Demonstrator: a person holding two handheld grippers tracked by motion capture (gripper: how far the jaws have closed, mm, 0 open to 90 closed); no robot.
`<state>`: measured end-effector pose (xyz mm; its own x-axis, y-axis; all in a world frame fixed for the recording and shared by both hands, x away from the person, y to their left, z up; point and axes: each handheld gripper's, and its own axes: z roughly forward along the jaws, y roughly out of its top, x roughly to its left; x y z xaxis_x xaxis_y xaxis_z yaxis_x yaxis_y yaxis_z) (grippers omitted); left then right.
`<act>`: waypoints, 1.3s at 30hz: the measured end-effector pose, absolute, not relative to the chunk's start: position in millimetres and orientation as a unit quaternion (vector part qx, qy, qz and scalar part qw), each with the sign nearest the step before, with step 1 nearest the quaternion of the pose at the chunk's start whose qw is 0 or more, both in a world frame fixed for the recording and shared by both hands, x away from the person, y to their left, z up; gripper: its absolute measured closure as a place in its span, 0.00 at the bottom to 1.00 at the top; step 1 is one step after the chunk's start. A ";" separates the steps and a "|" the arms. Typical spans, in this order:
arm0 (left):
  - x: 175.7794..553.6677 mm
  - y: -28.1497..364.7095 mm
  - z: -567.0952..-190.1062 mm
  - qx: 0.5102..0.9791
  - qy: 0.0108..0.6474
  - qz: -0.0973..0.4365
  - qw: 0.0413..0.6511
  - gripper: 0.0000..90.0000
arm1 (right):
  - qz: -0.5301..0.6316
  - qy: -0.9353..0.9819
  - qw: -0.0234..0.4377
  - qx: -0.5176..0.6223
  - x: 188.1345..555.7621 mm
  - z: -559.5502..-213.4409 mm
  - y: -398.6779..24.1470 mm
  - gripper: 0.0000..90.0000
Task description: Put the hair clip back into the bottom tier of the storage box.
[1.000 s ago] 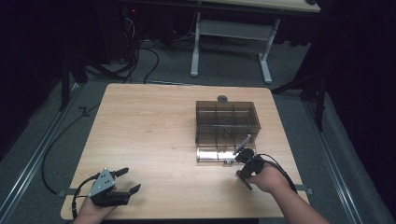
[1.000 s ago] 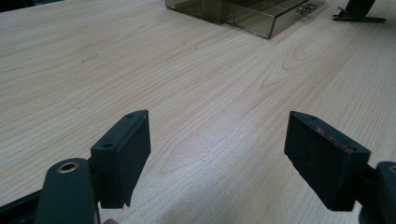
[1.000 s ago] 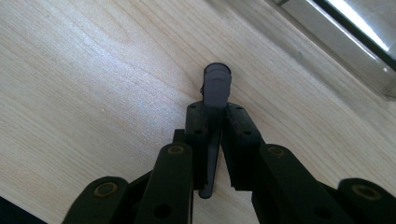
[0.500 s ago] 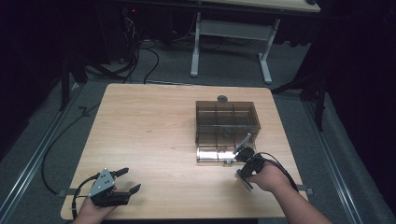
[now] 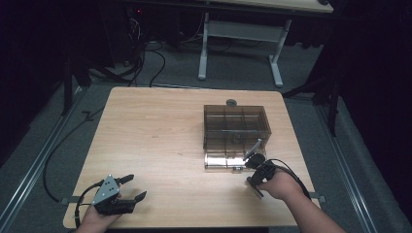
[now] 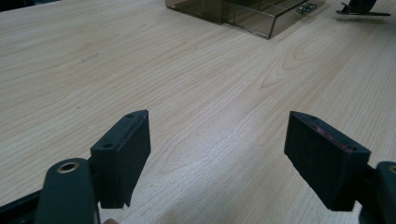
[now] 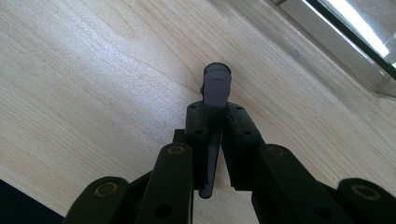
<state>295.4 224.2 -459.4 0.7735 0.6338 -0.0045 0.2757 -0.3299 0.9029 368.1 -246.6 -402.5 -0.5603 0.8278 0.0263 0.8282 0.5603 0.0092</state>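
A smoky see-through box (image 5: pixel 235 124) with several compartments stands right of the table's middle, its clear drawer (image 5: pixel 222 160) pulled out toward me. My right gripper (image 5: pixel 254 160) sits just off the drawer's right front corner, shut on a slim grey tool (image 5: pixel 253 148) that slants up toward the box. In the right gripper view the pads (image 7: pixel 238 126) clamp the tool's flat shaft, and its round head (image 7: pixel 216 84) pokes out past my right gripper (image 7: pixel 215 112) over the wood. My left gripper (image 5: pixel 131 187) rests open at the near left corner; my left gripper (image 6: pixel 217 154) has bare wood between its jaws.
A small round grey knob (image 5: pixel 231 102) lies just behind the box. The wooden table (image 5: pixel 145 141) ends close in front of both hands. Cables (image 5: pixel 53 160) run off its left side. In the left gripper view the box (image 6: pixel 243 11) lies far ahead.
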 end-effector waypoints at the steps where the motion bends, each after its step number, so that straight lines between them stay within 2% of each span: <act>1: 295.4 224.2 -459.4 0.796 0.286 0.178 0.503 0.26 | -0.011 -0.885 0.009 -0.466 368.4 -402.5 -246.7 0.90; 39: 295.3 224.8 -459.4 0.795 0.286 0.177 0.505 0.26 | -0.014 -0.896 0.005 -0.443 388.1 -372.4 -240.4 0.90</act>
<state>295.3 224.8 -459.4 0.7738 0.6334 -0.0083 0.2763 -0.3257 0.9042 388.1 -240.4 -372.4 -0.6066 0.7947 0.0216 0.7950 0.6062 0.0210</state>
